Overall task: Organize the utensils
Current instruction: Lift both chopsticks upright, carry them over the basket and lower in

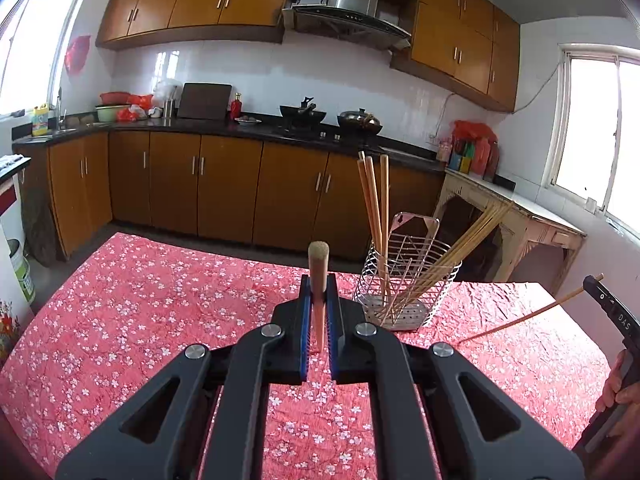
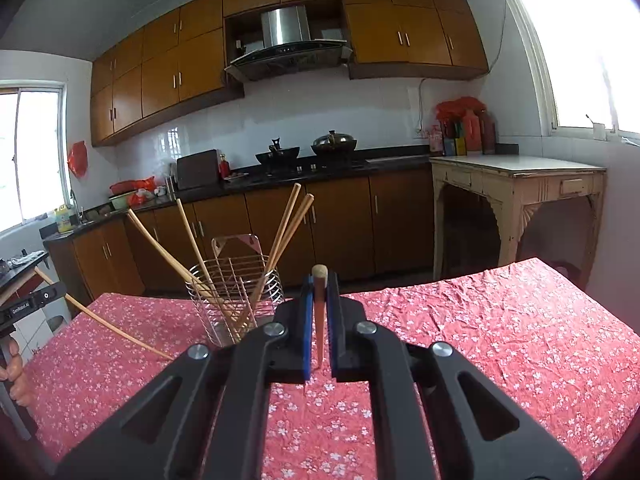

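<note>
A wire utensil holder stands on the red flowered tablecloth and holds several wooden chopsticks. It also shows in the right wrist view. My left gripper is shut on a wooden chopstick, left of the holder. My right gripper is shut on another chopstick, right of the holder. The right gripper shows at the right edge of the left view with its chopstick slanting down. The left gripper shows at the left of the right view.
Kitchen cabinets and a dark counter with woks run along the far wall. A cream side table stands at the right under a window. The tablecloth spreads around the holder.
</note>
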Demonstrator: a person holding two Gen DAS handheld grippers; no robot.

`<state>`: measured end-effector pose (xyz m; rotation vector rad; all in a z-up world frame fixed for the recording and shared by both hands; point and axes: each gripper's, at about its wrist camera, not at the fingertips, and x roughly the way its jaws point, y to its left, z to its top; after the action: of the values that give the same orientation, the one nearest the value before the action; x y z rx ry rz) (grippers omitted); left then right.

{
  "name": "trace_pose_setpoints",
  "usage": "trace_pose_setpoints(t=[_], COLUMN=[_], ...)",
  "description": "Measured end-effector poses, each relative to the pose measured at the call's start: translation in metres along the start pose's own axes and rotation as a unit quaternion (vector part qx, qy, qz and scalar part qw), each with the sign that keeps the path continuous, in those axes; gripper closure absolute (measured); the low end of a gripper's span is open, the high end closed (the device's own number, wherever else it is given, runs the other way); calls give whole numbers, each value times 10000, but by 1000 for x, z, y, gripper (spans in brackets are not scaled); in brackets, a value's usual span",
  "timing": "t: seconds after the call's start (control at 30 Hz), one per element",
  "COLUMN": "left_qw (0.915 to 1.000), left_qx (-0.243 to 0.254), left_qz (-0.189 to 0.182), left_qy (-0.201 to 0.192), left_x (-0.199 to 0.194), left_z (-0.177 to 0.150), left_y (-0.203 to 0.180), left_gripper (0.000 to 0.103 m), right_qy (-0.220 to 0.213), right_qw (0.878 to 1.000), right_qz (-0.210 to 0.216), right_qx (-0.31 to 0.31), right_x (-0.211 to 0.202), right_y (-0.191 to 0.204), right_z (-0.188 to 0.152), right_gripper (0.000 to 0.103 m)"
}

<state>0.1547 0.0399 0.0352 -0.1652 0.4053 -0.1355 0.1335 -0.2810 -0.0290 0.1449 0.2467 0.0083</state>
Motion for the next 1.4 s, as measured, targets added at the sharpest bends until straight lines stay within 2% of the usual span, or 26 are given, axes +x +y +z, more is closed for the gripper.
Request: trace_pose_setpoints(t=[0.47,0.63,0.8,1.07,1.23,1.4], left_qw=[10000,9999,9996,9967,9933,9853], left_qx=[-29,-109,37,239,270,146], left_qz=[-6,8,20,-116,-210,-271], left_qy=[18,-45,-275,-764,-1102,-1678], left_x=[3,3,-6,-27,-31,-30], left_z=[-1,9,25,54,76,108], left_y=[5,7,-1,-21,-42,-67], left_gripper=[96,96,96,96,96,96], right_qy=[-52,-224,-431,-768,-1014,-1385], right_qw=[9999,9997,9991,9966,9929,9870], right_qz=[-17,-35,-9,310,618,814], right_qx=[109,68,-28,16,83,25], right_x=[0,-4,-14,-28,-24,-14], right_y=[-3,-2,0,5,19,44], right_z=[0,15,38,82,110,139], right_gripper=[96,96,96,96,96,96])
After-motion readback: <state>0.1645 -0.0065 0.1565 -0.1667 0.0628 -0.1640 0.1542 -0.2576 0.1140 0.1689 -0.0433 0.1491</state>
